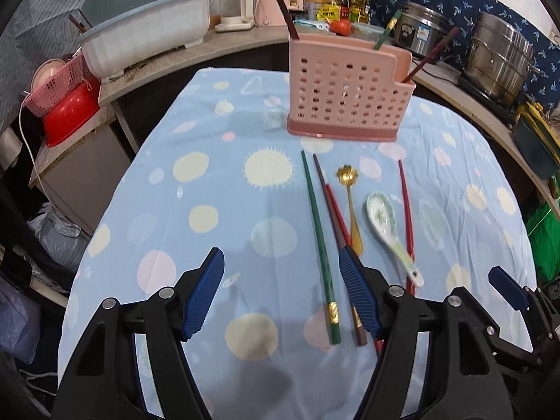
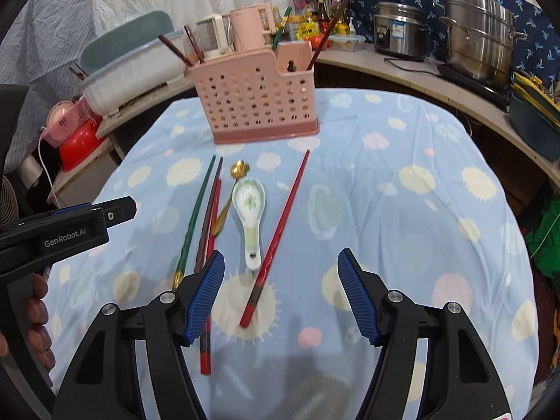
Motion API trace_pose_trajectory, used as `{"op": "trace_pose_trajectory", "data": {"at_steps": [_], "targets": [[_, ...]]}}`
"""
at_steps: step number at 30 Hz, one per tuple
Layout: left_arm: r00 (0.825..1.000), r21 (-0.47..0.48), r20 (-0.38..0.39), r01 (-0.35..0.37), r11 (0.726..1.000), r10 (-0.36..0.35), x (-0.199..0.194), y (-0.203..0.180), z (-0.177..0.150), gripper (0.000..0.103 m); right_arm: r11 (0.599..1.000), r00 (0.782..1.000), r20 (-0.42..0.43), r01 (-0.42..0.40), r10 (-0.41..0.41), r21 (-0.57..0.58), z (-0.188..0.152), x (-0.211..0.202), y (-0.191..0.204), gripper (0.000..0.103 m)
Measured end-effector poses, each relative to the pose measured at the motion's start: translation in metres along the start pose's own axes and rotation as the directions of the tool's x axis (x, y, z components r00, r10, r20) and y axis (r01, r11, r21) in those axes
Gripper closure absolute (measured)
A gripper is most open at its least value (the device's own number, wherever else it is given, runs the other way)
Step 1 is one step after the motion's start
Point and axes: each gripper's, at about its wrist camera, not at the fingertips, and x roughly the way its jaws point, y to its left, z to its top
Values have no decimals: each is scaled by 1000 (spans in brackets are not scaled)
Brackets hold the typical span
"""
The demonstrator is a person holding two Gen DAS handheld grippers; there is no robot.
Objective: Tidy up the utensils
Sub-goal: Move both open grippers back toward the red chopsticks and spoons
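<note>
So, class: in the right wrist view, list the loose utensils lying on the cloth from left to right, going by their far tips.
green chopstick → dark brown chopstick → gold spoon → ceramic spoon → lone red chopstick. The red chopstick beside the brown one overlaps it, so it is left out.

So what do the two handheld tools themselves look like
Both match: the left tool and right tool have black plastic frames with silver pivot bolts and blue ribbed finger pads. The left one's side reads "GenRobot.AI" in white. Bare fingers grip it; no sleeves or cables show.
</note>
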Motion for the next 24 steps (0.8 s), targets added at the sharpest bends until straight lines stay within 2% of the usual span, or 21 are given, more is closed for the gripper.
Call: {"op": "trace_pose_trajectory", "data": {"at_steps": [10,24], "targets": [[998,9,-61,-7,1000,8,15,6,-25,43,999,996,-81,35,-37,-26,-18,32,12,54],[997,13,-82,-11,1000,12,24,5,-27,43,996,989,-129,65,-71,-54,-20,57,19,70]]}}
